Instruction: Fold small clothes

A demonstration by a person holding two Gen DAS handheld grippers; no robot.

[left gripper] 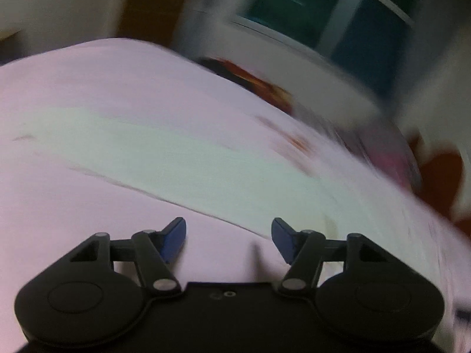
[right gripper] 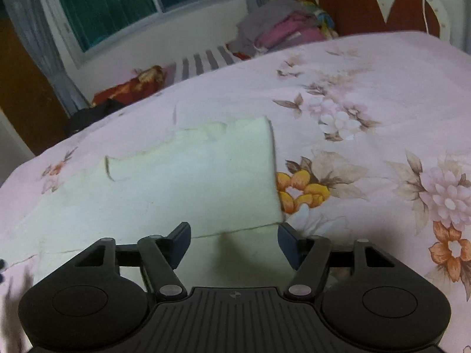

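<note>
A small pale cream garment (right gripper: 191, 176) lies flat on the pink floral bedspread (right gripper: 368, 94), partly folded, with a straight edge on its right side. My right gripper (right gripper: 234, 238) is open and empty, hovering over the garment's near right corner. In the blurred left wrist view the same garment (left gripper: 141, 150) shows as a pale band across the bedspread (left gripper: 88, 82). My left gripper (left gripper: 229, 235) is open and empty, over bare bedspread just short of the garment's near edge.
A pile of grey and pink clothes (right gripper: 282, 29) sits at the far side of the bed by the red and white headboard (right gripper: 382, 3). A red and orange bundle (right gripper: 132, 88) and a dark item (right gripper: 94, 114) lie beyond the bed's far left edge, under a window (right gripper: 117, 3).
</note>
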